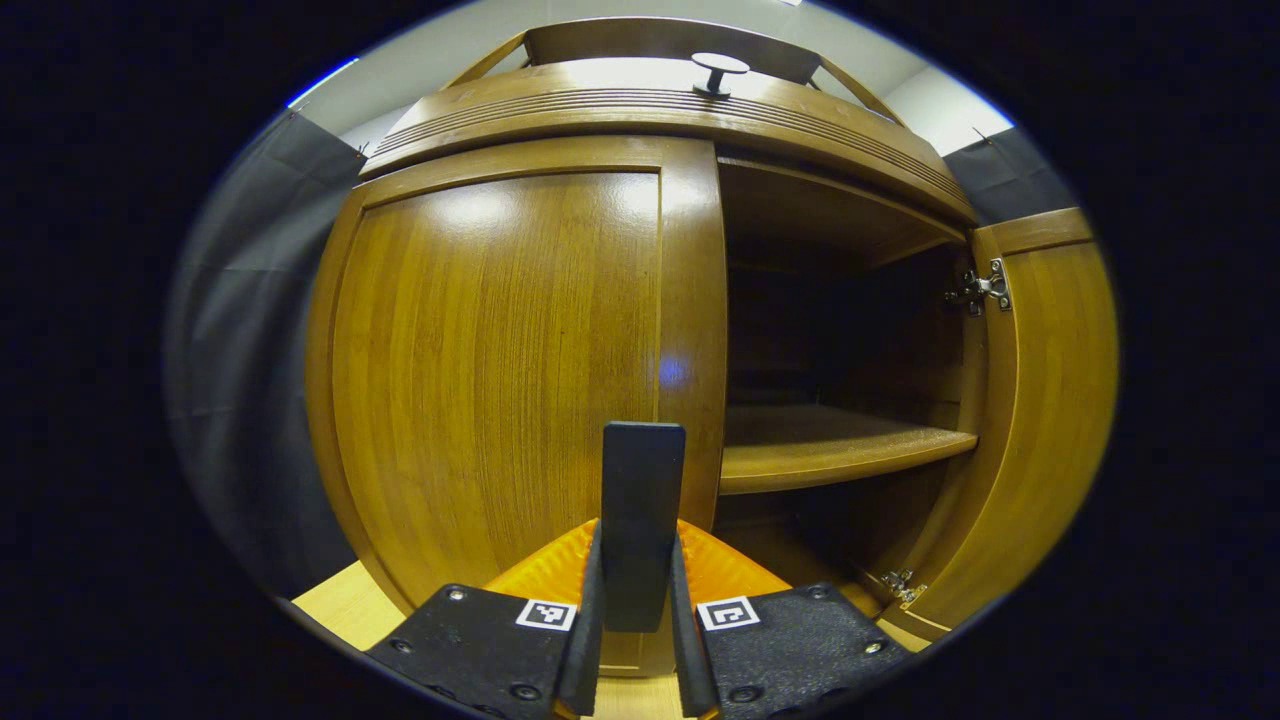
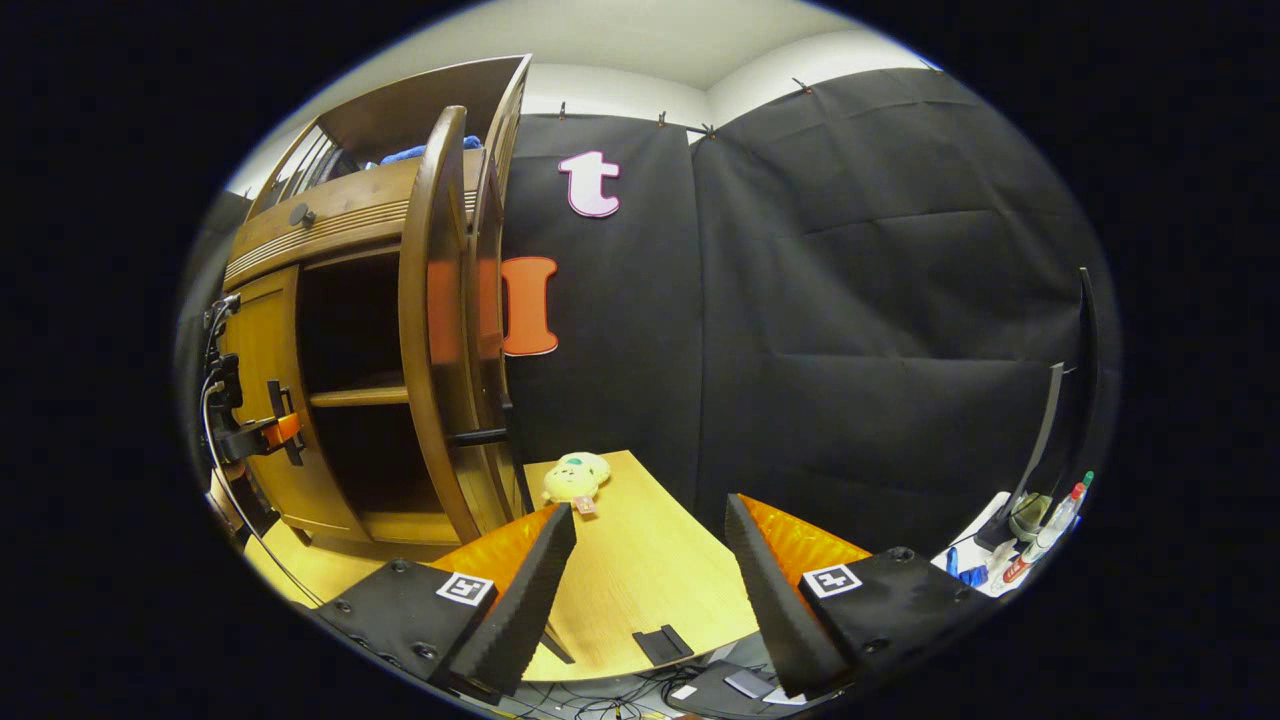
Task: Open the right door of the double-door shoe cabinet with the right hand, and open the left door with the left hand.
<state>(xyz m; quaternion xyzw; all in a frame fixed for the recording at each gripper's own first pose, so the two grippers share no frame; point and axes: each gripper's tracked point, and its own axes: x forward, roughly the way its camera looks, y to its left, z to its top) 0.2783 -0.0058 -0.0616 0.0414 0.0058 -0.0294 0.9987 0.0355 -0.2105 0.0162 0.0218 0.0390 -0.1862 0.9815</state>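
The left gripper (image 1: 640, 640) has its 2 fingers pressed together on the dark handle (image 1: 643, 500) of the left door (image 1: 500, 370), near that door's inner edge, so a pull can swing it out; the door looks closed for now. The right gripper (image 2: 650, 590) hangs with fingers wide apart and holds nothing, turned away over the table (image 2: 640, 590). I judge its part done, because the right door (image 2: 435, 330) stands wide open and the shelf (image 1: 830, 450) inside shows.
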